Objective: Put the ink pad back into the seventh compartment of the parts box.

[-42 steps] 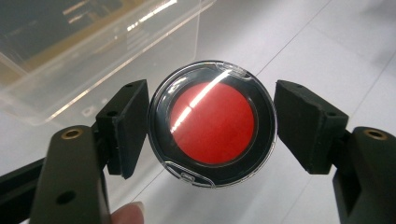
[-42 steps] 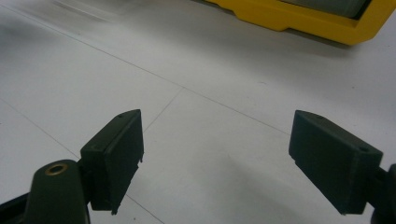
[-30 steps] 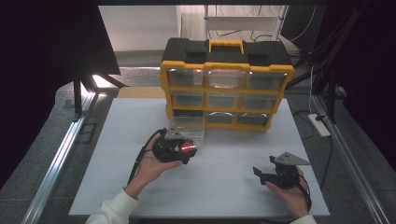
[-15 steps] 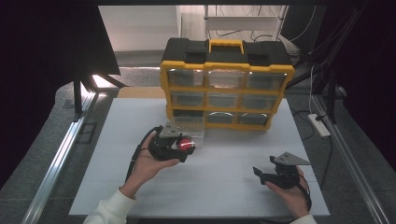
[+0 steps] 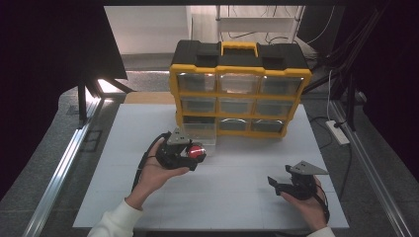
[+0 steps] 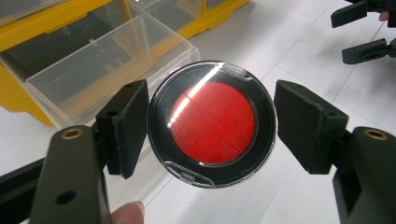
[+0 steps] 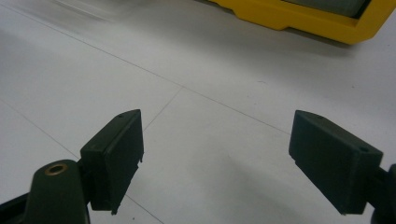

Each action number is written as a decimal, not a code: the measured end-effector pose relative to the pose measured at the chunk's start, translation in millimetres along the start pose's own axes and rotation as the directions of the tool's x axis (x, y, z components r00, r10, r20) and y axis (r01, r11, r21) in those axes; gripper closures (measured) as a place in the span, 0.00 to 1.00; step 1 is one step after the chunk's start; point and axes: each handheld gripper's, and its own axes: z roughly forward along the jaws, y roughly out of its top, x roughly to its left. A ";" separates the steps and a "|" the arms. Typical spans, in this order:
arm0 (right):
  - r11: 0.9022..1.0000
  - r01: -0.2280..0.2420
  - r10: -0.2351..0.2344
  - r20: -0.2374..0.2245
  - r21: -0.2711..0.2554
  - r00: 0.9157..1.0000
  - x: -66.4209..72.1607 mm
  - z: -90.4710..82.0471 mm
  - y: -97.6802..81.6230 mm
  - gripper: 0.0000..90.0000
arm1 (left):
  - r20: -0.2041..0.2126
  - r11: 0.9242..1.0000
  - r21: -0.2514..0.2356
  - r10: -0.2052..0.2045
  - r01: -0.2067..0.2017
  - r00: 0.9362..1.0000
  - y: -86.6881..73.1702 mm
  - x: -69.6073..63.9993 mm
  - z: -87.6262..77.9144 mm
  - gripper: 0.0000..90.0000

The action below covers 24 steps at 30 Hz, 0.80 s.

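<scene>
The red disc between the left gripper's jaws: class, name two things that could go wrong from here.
1. The red disc touches one jaw; a gap shows at the other, so it could slip from the left gripper.
2. The clear drawer sticks out of the yellow organiser close behind; the disc might miss it.

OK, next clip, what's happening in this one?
A person works at a white table with a gripper in each hand. The left gripper holds a round black disc with a red centre between its jaws, just in front of a clear drawer pulled out of the bottom row of the yellow and black organizer. The disc touches one jaw; a slight gap seems to show at the other. The right gripper is open and holds nothing, low over the table.
</scene>
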 end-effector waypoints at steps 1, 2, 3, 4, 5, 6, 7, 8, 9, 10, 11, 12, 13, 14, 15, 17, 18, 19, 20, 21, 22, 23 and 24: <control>1.000 0.000 0.000 0.000 0.000 1.000 0.0 0.0 0.0 0.21 | 0.000 1.000 0.000 -0.002 0.002 1.000 0.1 0.6 0.7 0.33; 1.000 -0.001 0.001 0.000 0.000 1.000 -0.1 0.0 0.0 0.21 | 0.000 1.000 0.001 -0.003 0.003 1.000 0.3 1.4 1.5 0.33; 1.000 -0.002 0.002 0.000 0.000 1.000 0.0 0.1 0.0 0.21 | -0.001 1.000 0.002 -0.004 0.004 1.000 0.5 2.3 2.6 0.33; 1.000 -0.002 0.002 0.001 0.000 1.000 0.0 0.1 0.0 0.21 | -0.002 1.000 0.006 -0.005 0.005 1.000 0.6 3.3 3.7 0.33; 1.000 -0.002 0.002 0.001 -0.001 1.000 0.0 0.0 0.1 0.21 | -0.003 1.000 0.007 -0.007 0.007 1.000 0.7 4.5 5.1 0.33; 1.000 0.000 0.000 0.001 0.000 1.000 -0.1 0.0 0.0 0.21 | -0.005 1.000 0.009 -0.010 0.010 1.000 0.9 5.7 6.3 0.33; 1.000 0.001 -0.001 0.001 0.000 1.000 0.0 0.0 0.0 0.21 | -0.006 1.000 0.008 -0.013 0.013 1.000 1.0 6.9 7.4 0.33; 1.000 0.000 0.000 0.001 0.000 1.000 0.0 0.0 0.0 0.21 | -0.007 1.000 0.008 -0.014 0.014 1.000 1.4 8.0 8.2 0.33; 1.000 0.000 0.000 0.001 0.000 1.000 0.0 0.2 0.0 0.21 | -0.008 1.000 0.007 -0.017 0.017 1.000 1.7 9.0 9.1 0.33; 1.000 -0.002 0.002 0.001 0.001 1.000 0.0 0.3 0.1 0.21 | -0.009 1.000 0.008 -0.019 0.019 1.000 2.3 10.1 9.9 0.33; 1.000 -0.002 0.002 0.001 0.002 1.000 0.0 0.3 0.1 0.21 | -0.010 1.000 0.007 -0.021 0.021 1.000 2.8 11.5 10.6 0.33; 1.000 -0.003 0.003 0.001 0.002 1.000 0.1 0.4 0.1 0.21 | -0.014 1.000 0.006 -0.024 0.024 1.000 3.5 12.8 11.4 0.33; 1.000 -0.004 0.004 0.001 0.002 1.000 0.1 0.3 0.1 0.21 | -0.014 1.000 0.006 -0.028 0.028 1.000 4.1 14.2 12.1 0.33; 1.000 -0.003 0.003 0.002 0.001 1.000 0.0 0.2 0.0 0.21 | -0.015 1.000 0.006 -0.030 0.030 0.999 4.6 15.7 13.0 0.33; 1.000 -0.005 0.005 0.002 0.001 1.000 0.0 0.1 0.0 0.21 | -0.017 0.999 0.007 -0.033 0.033 0.999 5.2 17.1 13.9 0.33; 1.000 -0.007 0.007 0.000 0.000 1.000 0.0 0.1 0.0 0.21 | -0.017 0.999 0.009 -0.035 0.035 0.999 6.4 20.4 15.3 0.33; 1.000 -0.006 0.006 0.001 0.000 1.000 0.1 0.1 0.0 0.21 | -0.020 0.999 0.007 -0.038 0.038 0.999 6.9 22.2 16.0 0.33; 1.000 -0.004 0.004 0.001 0.000 1.000 0.1 0.2 0.0 0.21 | -0.021 0.999 0.006 -0.041 0.041 0.999 7.7 23.8 16.5 0.33; 1.000 -0.003 0.003 0.001 0.000 1.000 0.1 0.3 0.0 0.21 | -0.022 0.999 0.005 -0.043 0.043 0.999 8.4 25.2 16.9 0.33; 1.000 -0.002 0.002 0.002 0.001 1.000 0.2 0.3 0.0 0.21 | -0.021 0.999 0.003 -0.046 0.046 0.999 9.1 26.3 17.3 0.33; 1.000 -0.002 0.002 0.005 0.002 1.000 0.2 0.3 0.0 0.21 | -0.023 0.999 0.000 -0.047 0.047 0.999 9.8 27.1 17.7 0.33; 1.000 -0.004 0.004 0.002 0.001 1.000 0.2 0.3 0.0 0.21 | -0.023 0.999 -0.002 -0.049 0.049 0.999 10.5 27.6 18.2 0.33; 1.000 -0.006 0.006 0.002 0.002 1.000 0.3 0.1 0.0 0.21 | -0.024 0.999 -0.001 -0.049 0.049 0.999 11.3 28.3 18.5 0.33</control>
